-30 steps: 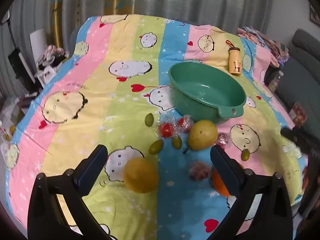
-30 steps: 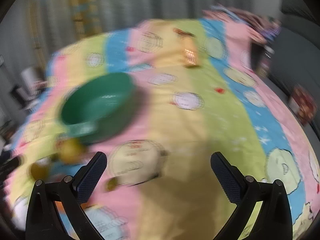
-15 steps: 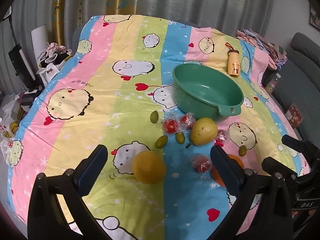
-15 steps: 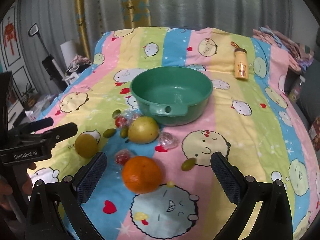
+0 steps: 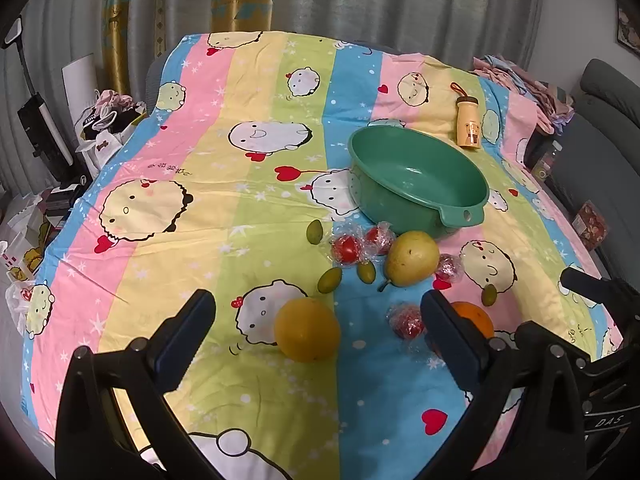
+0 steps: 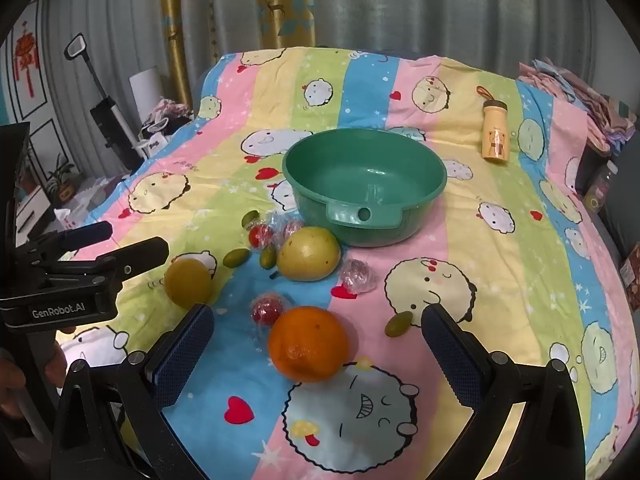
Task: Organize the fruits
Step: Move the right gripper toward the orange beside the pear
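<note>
Left tongs (image 5: 316, 334) and right tongs (image 6: 318, 344) spread, empty. Orange (image 6: 308, 344) lower centre; green bowl (image 6: 364, 184) mid-frame, empty.

Your left gripper (image 5: 318, 334) stands wide open above a round yellow-orange citrus fruit (image 5: 307, 334); the empty green plastic basin (image 5: 416, 182) lies at one o'clock.

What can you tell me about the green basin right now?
The green basin looks like glossy plastic: round, deep, with a flat tab handle pierced by a hole, facing the grippers. It sits upright and empty on the striped cartoon bedsheet, behind the scattered fruit. The pear lies just before it; contact is unclear.
</note>
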`<state>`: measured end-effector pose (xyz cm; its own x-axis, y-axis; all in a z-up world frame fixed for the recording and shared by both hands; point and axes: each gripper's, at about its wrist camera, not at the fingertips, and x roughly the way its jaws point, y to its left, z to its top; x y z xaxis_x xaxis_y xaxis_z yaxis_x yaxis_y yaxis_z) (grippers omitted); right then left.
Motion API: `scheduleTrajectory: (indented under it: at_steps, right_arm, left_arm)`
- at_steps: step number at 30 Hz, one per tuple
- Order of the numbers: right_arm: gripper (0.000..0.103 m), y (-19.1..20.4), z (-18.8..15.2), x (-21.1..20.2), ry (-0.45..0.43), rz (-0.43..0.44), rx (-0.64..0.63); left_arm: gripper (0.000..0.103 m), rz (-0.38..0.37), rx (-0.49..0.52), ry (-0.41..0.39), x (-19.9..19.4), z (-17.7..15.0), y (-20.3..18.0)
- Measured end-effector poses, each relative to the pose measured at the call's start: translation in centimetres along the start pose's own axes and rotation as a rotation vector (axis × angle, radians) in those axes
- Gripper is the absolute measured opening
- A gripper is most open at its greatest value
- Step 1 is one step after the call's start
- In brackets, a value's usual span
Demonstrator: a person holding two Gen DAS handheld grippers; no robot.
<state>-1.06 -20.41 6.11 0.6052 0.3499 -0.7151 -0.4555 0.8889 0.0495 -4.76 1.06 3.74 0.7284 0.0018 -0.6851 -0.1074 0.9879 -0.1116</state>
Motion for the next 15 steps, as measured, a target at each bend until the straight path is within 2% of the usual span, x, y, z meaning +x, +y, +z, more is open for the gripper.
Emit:
scheduleTrajectory:
  at_steps: [11,13,15]
  right_arm:
    - [0.103,-0.25,-0.36,0.21,0.008,0.0,0.004]
    - [0.103,-0.55,-0.5,0.29,0.012,0.001,0.012]
    - [0.103,-0.95,-0.68,0.42,0.016,0.012,0.017]
  left_arm:
    - [0.103,-0.012,0.013,0.014,0.15,-0.15,-0.37]
    - [0.103,-0.026,0.011,0.023,0.33,-0.21,-0.41]
    - [0.103,-0.085,-0.01,0.046,0.58,-0.33,-0.3]
